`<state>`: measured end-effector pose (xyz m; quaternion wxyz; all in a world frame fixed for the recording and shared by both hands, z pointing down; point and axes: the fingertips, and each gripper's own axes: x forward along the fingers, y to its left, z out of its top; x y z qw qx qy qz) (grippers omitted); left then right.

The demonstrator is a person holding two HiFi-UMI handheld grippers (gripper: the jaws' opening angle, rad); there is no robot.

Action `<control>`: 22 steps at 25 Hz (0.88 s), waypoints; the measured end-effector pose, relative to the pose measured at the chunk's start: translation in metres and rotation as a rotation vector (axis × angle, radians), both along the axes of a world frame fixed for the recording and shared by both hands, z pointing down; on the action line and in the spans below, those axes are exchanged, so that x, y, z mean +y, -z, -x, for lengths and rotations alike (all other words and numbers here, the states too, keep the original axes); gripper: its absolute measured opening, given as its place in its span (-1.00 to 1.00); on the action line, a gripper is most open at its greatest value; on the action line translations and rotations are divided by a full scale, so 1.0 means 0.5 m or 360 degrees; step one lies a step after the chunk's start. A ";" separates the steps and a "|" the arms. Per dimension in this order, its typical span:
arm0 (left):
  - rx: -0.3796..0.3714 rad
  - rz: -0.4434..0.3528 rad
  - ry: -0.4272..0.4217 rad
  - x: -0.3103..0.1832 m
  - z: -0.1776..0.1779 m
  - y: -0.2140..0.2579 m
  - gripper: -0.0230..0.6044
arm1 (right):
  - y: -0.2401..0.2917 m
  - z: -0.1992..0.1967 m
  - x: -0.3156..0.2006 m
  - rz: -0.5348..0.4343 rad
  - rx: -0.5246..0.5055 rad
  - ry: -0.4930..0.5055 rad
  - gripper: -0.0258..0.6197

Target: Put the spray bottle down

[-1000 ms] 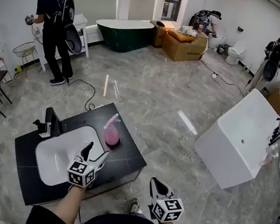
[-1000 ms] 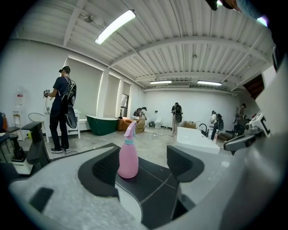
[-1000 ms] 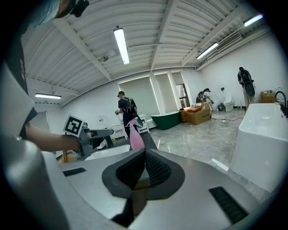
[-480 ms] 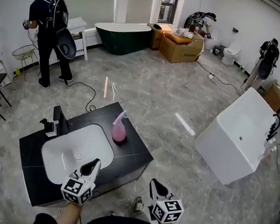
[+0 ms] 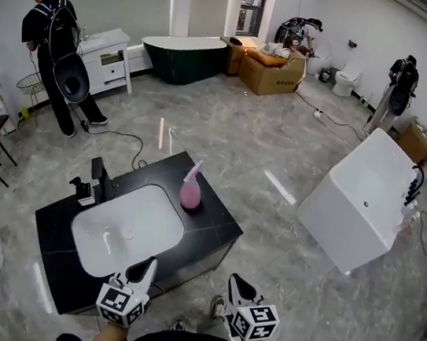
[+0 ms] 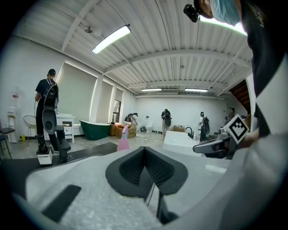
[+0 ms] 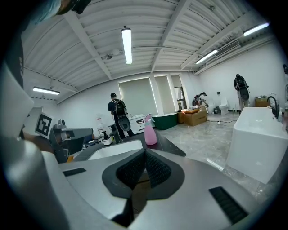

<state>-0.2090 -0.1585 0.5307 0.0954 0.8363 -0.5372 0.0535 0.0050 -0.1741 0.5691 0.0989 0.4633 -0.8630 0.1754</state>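
The bottle (image 5: pixel 191 193) stands upright on the black counter (image 5: pixel 217 223), at the far side from the person and just beside the far right corner of the white basin (image 5: pixel 129 229). It is pink. Its rounded body is widest near the base and narrows to a short neck, with a paler pink trigger head on top. From the right gripper view the body looks slightly see-through, but its fill level cannot be made out. Nothing touches it, and it is well apart from both grippers, which are held low at the near edge of the counter. The left gripper (image 5: pixel 147 265) has its ribbed jaws closed together with nothing between them. The right gripper (image 5: pixel 235 282) is likewise closed and empty, its jaws meeting along their length. A black tap (image 5: pixel 100 176) stands at the basin's far left.
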 end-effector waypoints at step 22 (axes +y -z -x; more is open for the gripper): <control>-0.0055 -0.0013 -0.0124 0.102 0.020 -0.013 -0.89 | -0.011 0.054 0.104 -0.0018 0.0085 -0.0040 -0.92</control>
